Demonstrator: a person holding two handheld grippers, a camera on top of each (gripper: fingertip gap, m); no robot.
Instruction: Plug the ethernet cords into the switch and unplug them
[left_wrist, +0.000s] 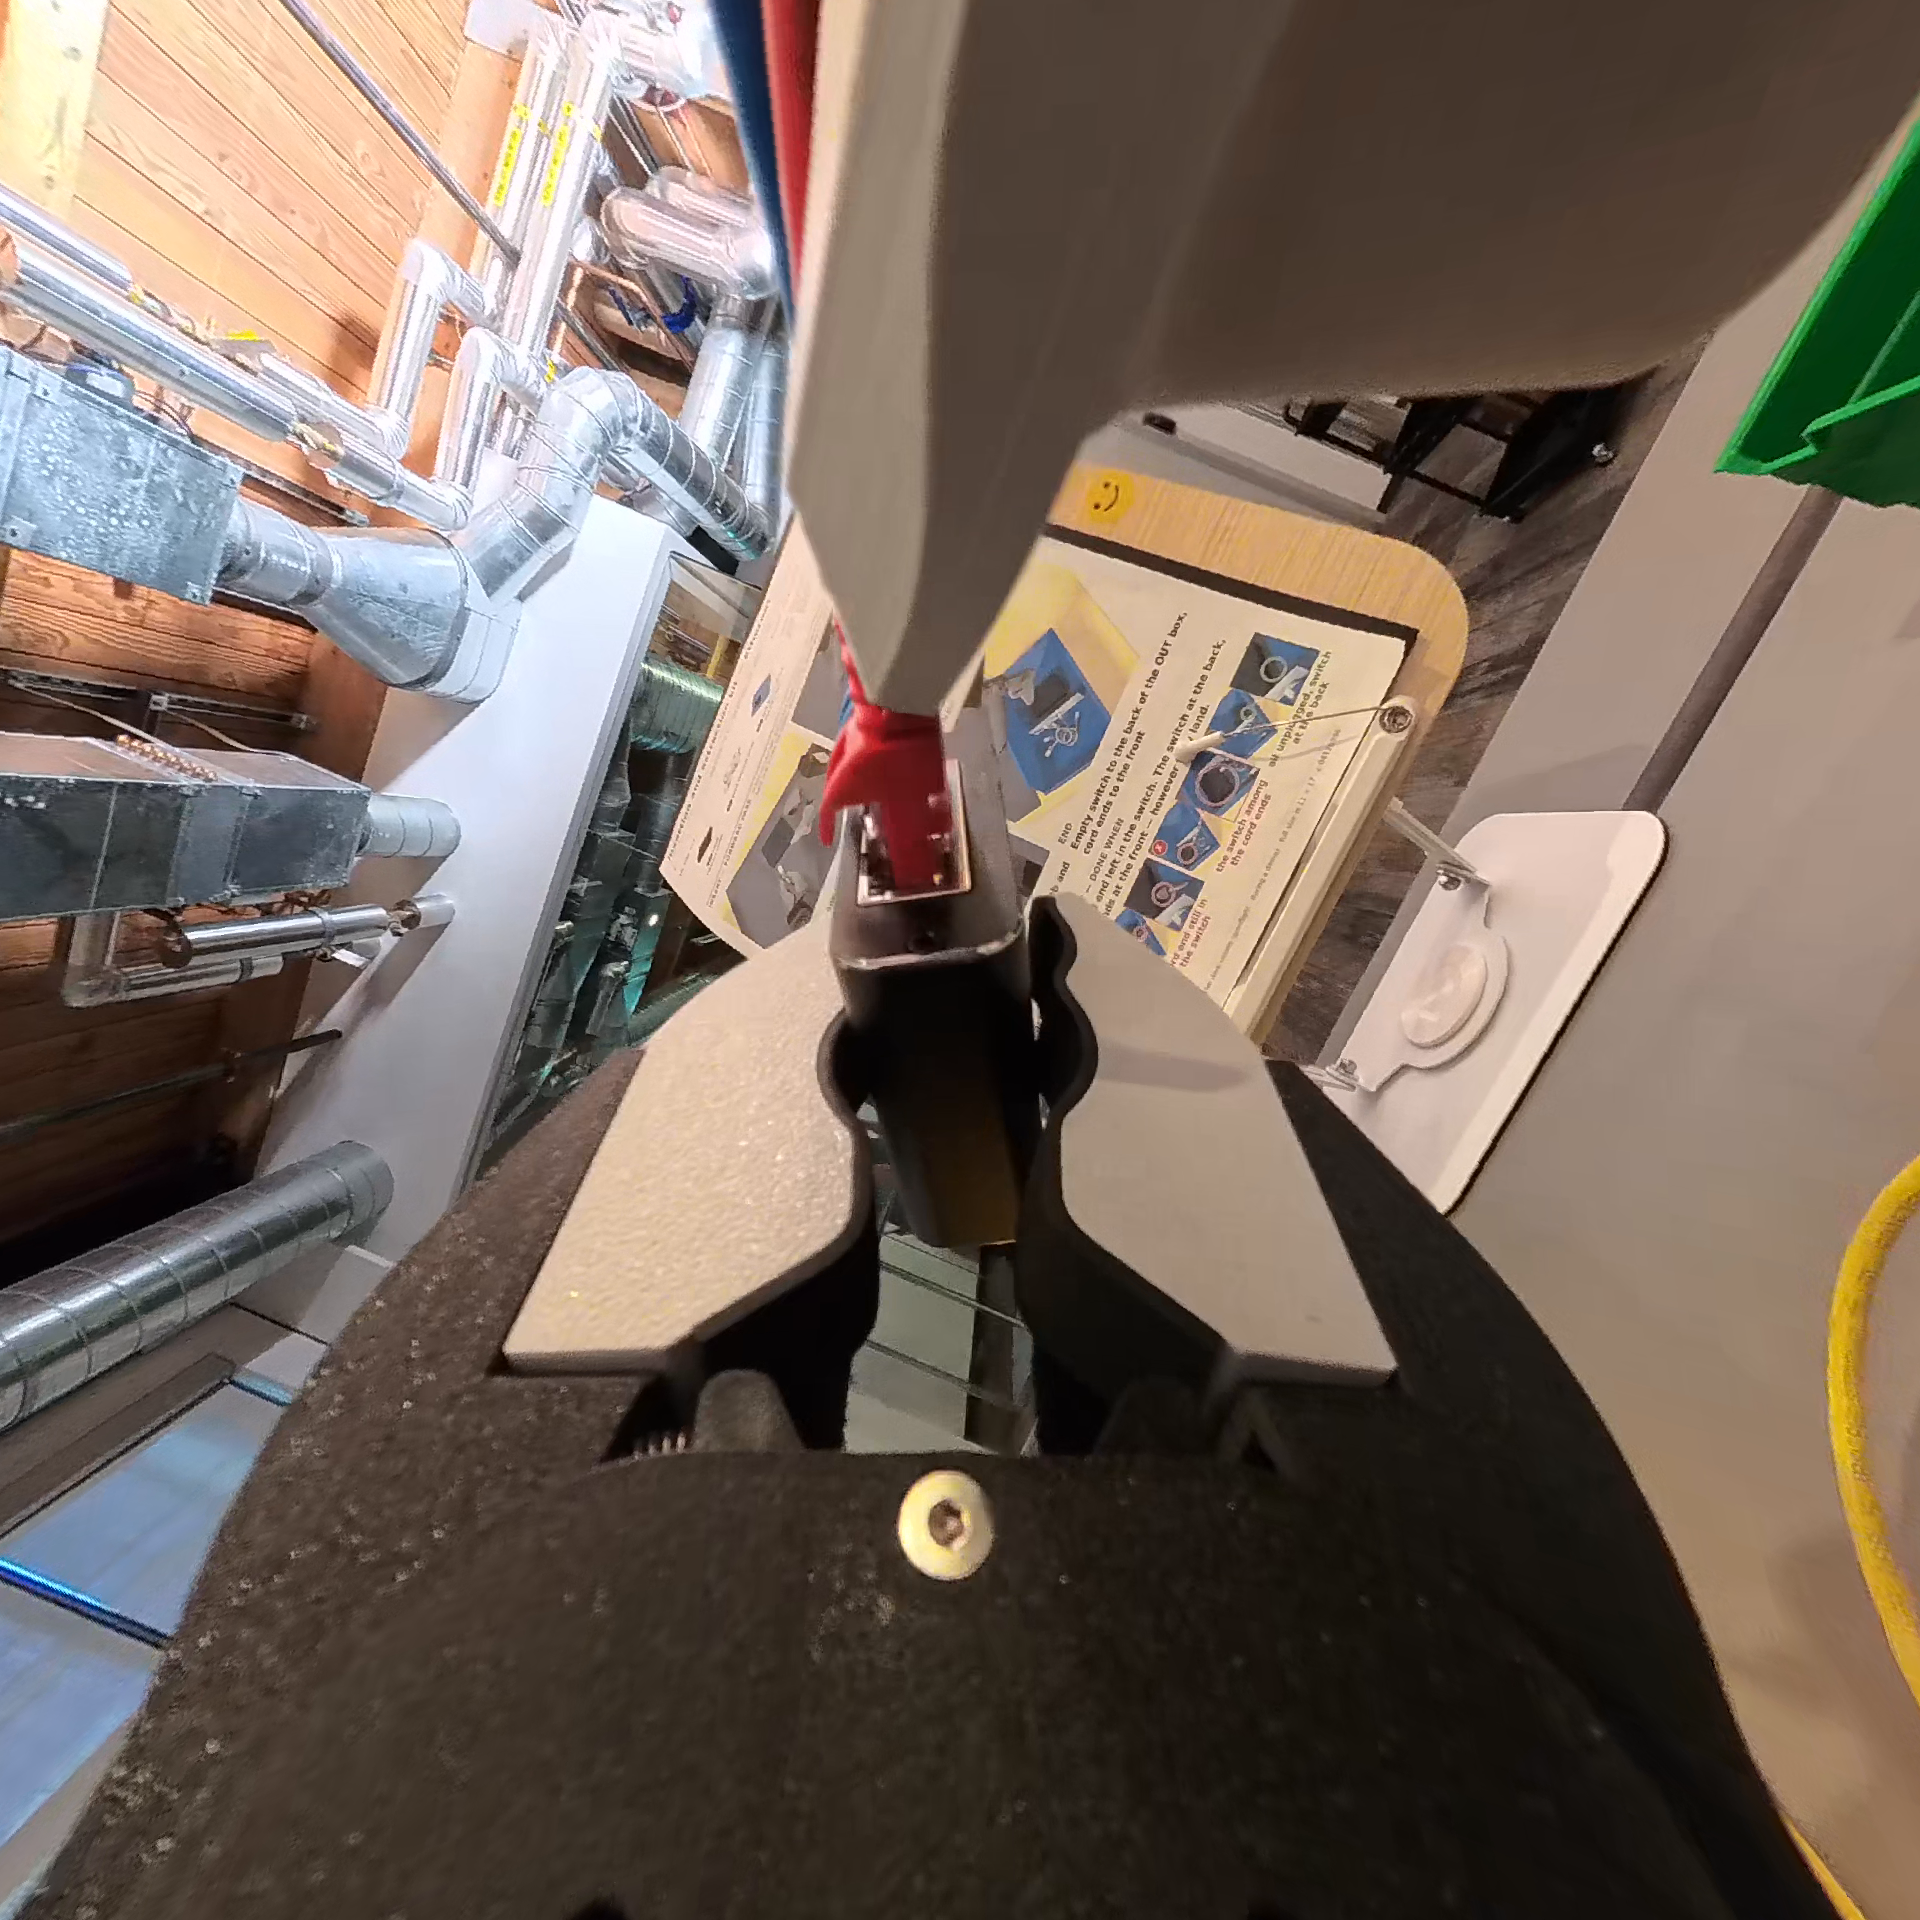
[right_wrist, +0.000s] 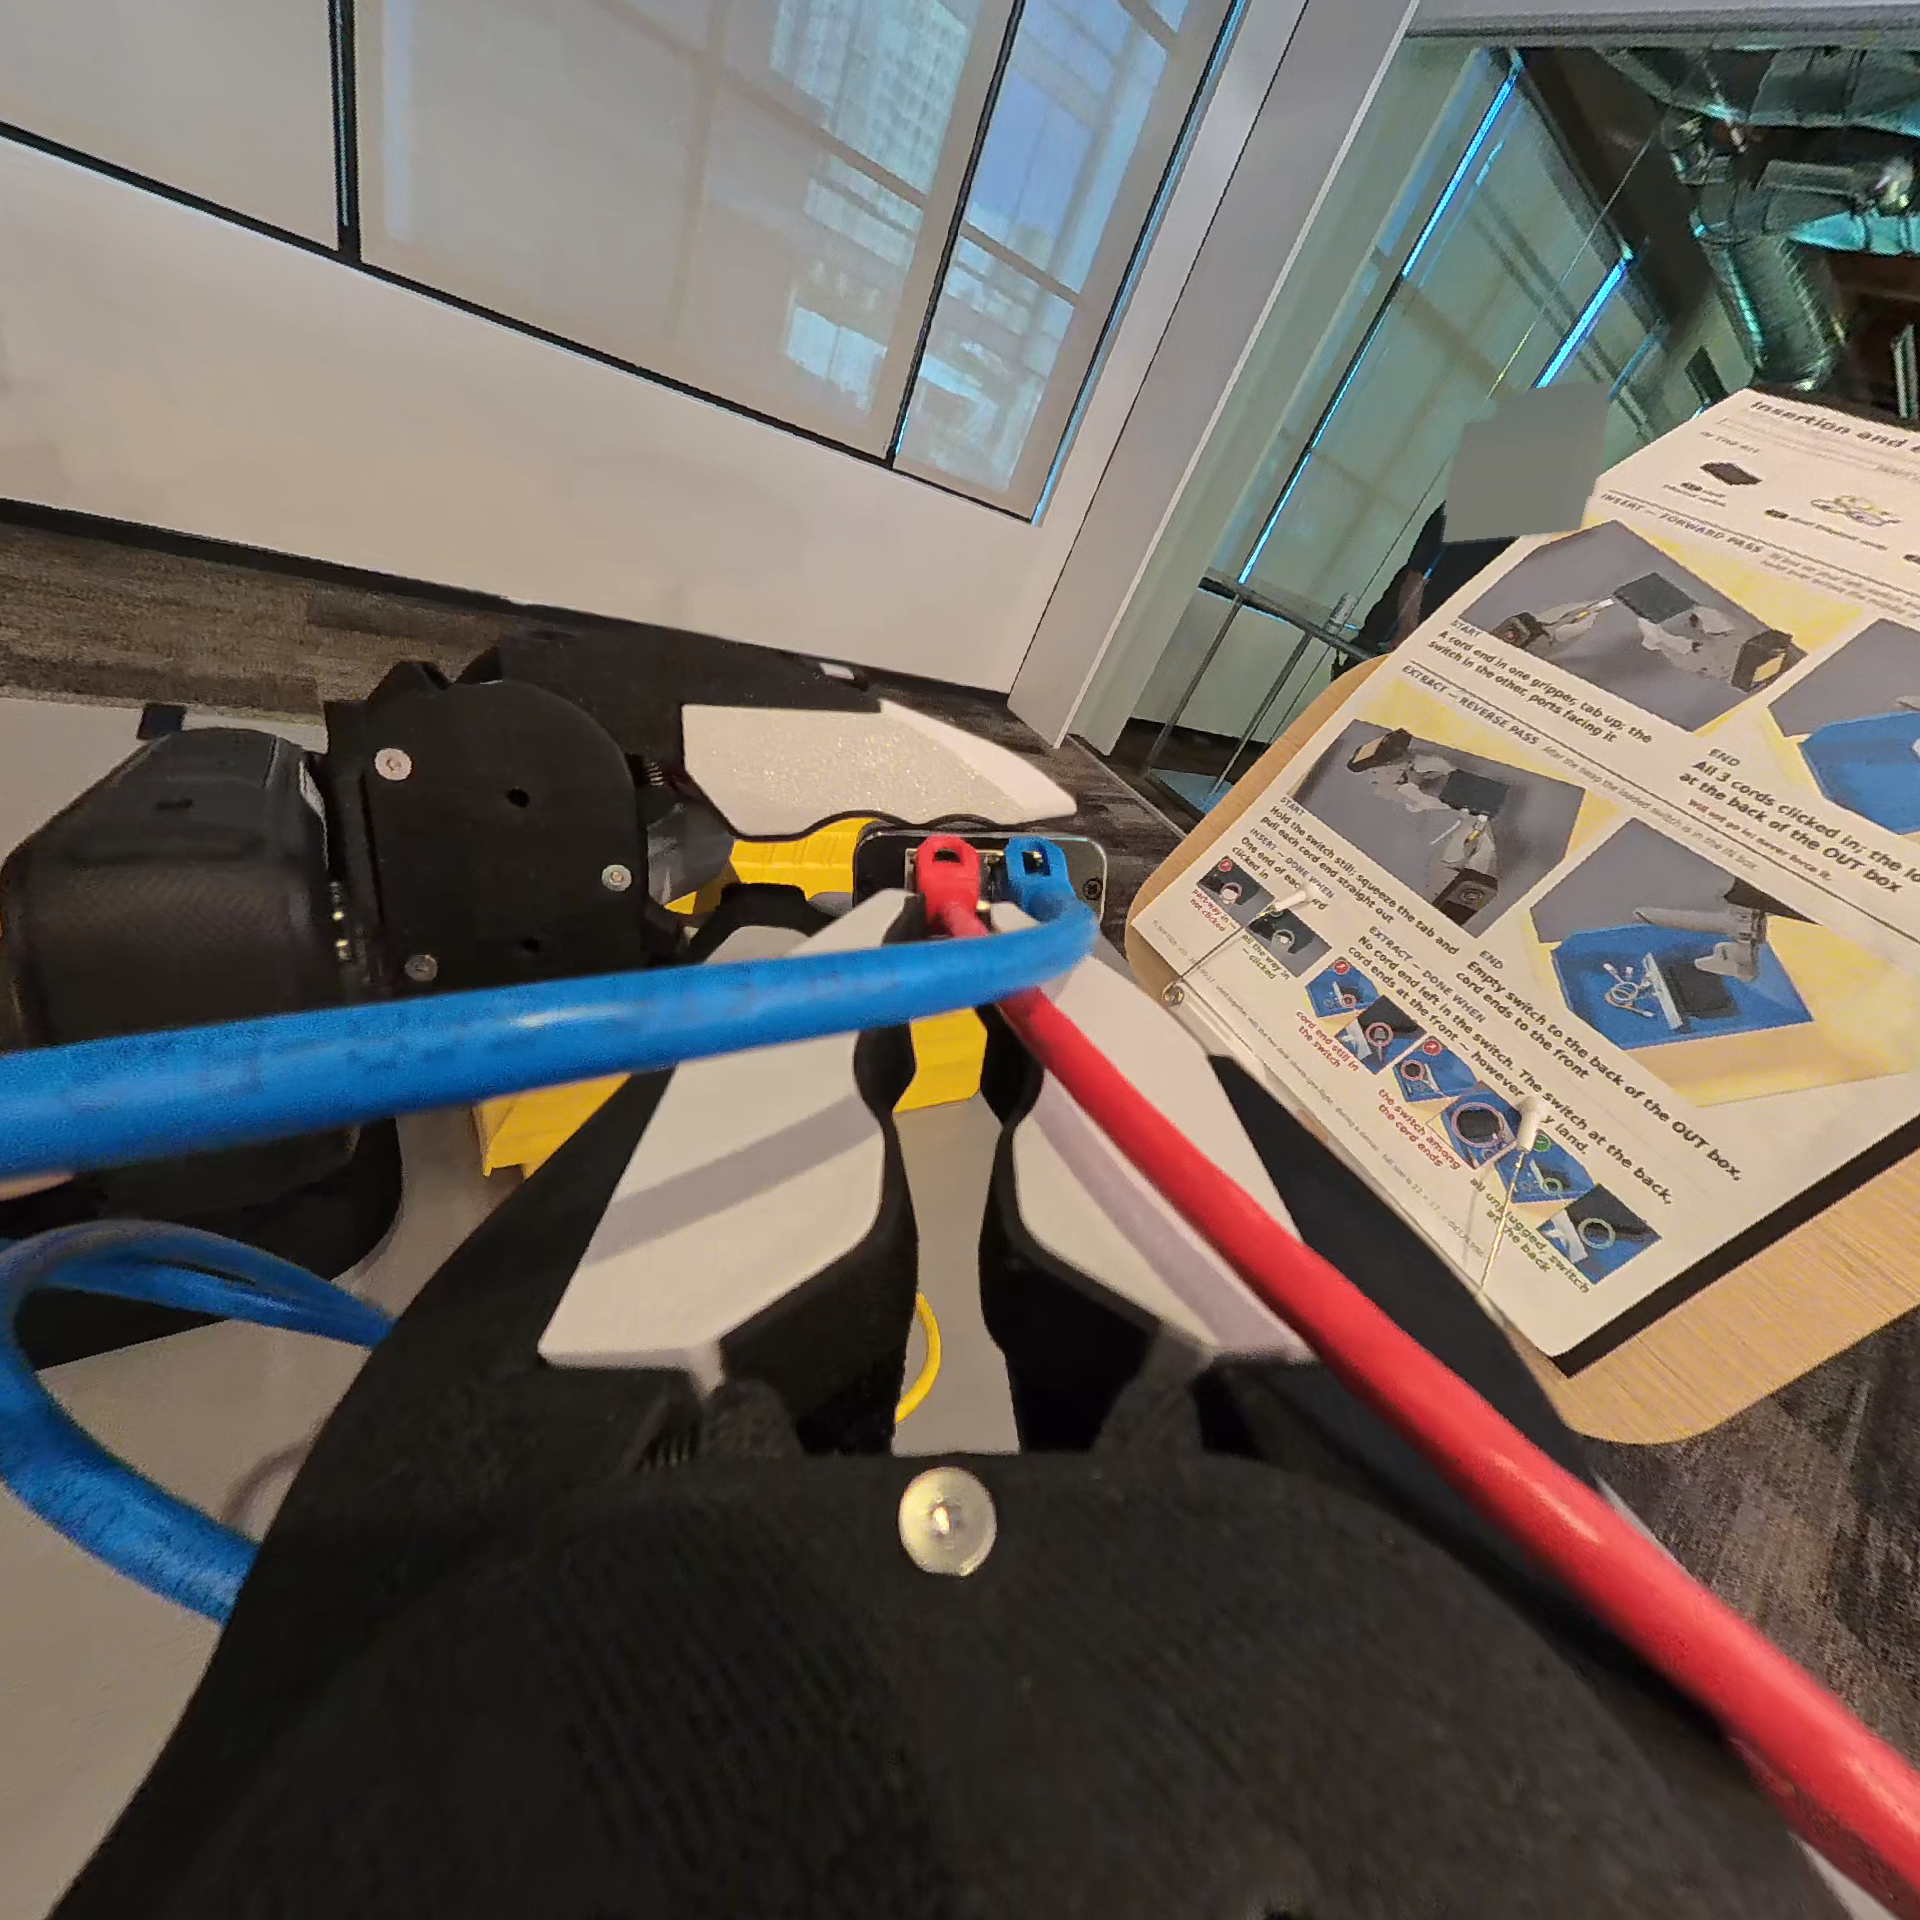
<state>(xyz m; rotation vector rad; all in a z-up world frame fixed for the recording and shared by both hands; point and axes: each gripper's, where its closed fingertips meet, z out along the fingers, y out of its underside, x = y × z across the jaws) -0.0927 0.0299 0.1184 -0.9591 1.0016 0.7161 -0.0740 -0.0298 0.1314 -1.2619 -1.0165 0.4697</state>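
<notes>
Already two cords sit in the switch (right_wrist: 977, 868), which the left tool (left_wrist: 940, 1049) clamps by its body

Seen from the right wrist view, the red cord (right_wrist: 1351, 1309) and the blue cord (right_wrist: 582, 1023) have their plugs seated side by side in the switch's ports, held up off the grey counter (right_wrist: 135, 1683); the right tool (right_wrist: 951, 1049) points at them with its jaws nearly together and nothing visibly between the fingertips, the red cord running alongside its right finger. A yellow cord (left_wrist: 1860, 1434) lies loose on the counter, so by my reading one insertion is left, then the unplugging. An instruction sheet (right_wrist: 1621, 904) leans on a wooden board at the right
</notes>
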